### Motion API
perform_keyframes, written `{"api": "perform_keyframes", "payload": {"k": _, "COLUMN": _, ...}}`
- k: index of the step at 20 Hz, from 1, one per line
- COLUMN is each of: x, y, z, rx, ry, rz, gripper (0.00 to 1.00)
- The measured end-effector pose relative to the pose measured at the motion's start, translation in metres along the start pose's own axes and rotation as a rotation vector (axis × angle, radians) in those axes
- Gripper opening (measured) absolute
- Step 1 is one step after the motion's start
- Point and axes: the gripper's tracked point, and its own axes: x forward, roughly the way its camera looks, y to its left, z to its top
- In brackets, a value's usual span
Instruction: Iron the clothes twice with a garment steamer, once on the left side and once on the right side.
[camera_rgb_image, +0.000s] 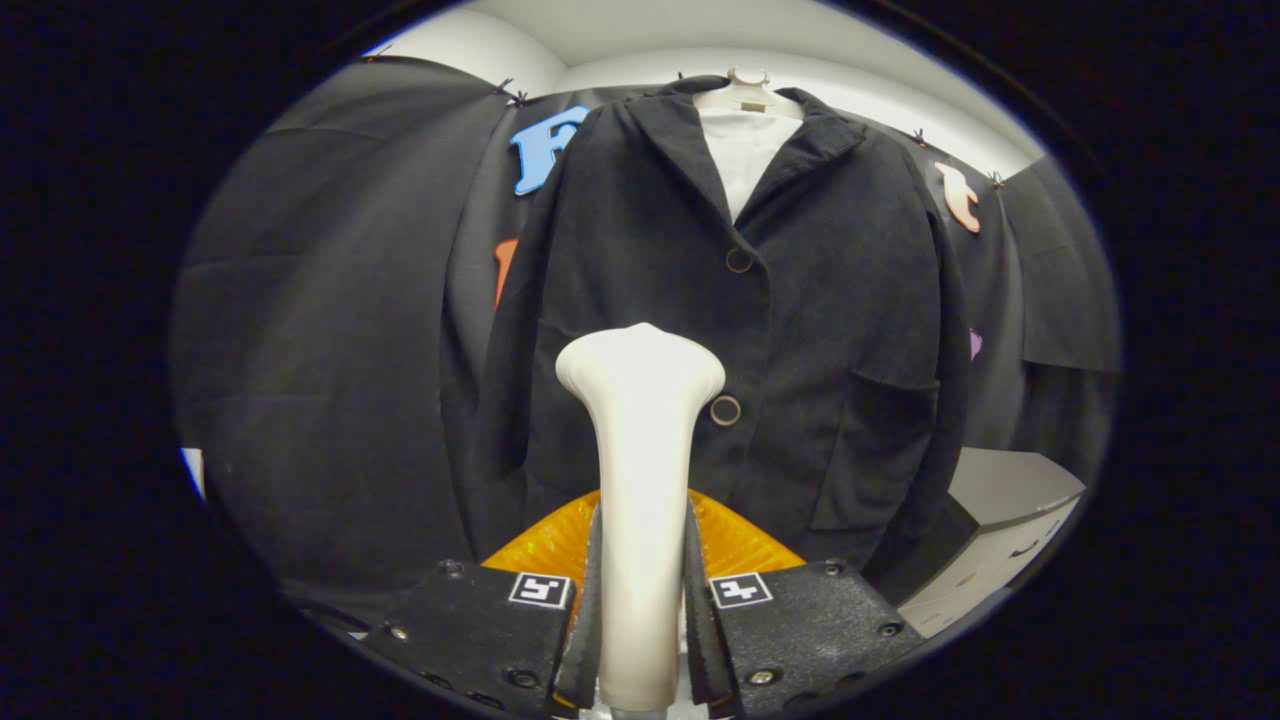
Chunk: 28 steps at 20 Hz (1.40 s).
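A dark jacket with two round buttons hangs on a pale hanger over a white shirt, straight ahead of me. My gripper is shut on the handle of a cream garment steamer. The steamer stands upright between the fingers. Its wide head is in front of the jacket's left half, near the lower button. Whether the head touches the cloth I cannot tell.
An orange ribbed surface lies just beyond the fingers, below the jacket hem. A pale grey cabinet with drawers stands to the right of the jacket. Black cloth walls hang behind and to the left.
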Motion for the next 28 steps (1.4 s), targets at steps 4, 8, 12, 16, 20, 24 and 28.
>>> {"api": "perform_keyframes", "payload": {"k": 4, "x": -0.002, "y": 0.008, "z": -0.023, "rx": -0.020, "ry": 0.057, "rz": 0.015, "gripper": 0.37}}
{"api": "perform_keyframes", "payload": {"k": 8, "x": 0.002, "y": 0.010, "z": -0.058, "rx": -0.019, "ry": 0.166, "rz": 0.019, "gripper": 0.38}}
{"api": "perform_keyframes", "payload": {"k": 12, "x": 0.000, "y": 0.011, "z": -0.077, "rx": -0.030, "ry": 0.218, "rz": 0.024, "gripper": 0.37}}
{"api": "perform_keyframes", "payload": {"k": 16, "x": -0.004, "y": 0.005, "z": -0.101, "rx": -0.032, "ry": 0.272, "rz": 0.020, "gripper": 0.37}}
{"api": "perform_keyframes", "payload": {"k": 20, "x": -0.011, "y": 0.004, "z": -0.124, "rx": -0.079, "ry": 0.320, "rz": 0.025, "gripper": 0.37}}
{"api": "perform_keyframes", "payload": {"k": 24, "x": -0.020, "y": 0.006, "z": -0.145, "rx": -0.105, "ry": 0.364, "rz": 0.037, "gripper": 0.37}}
{"api": "perform_keyframes", "payload": {"k": 28, "x": -0.035, "y": 0.008, "z": -0.167, "rx": -0.160, "ry": 0.403, "rz": 0.051, "gripper": 0.37}}
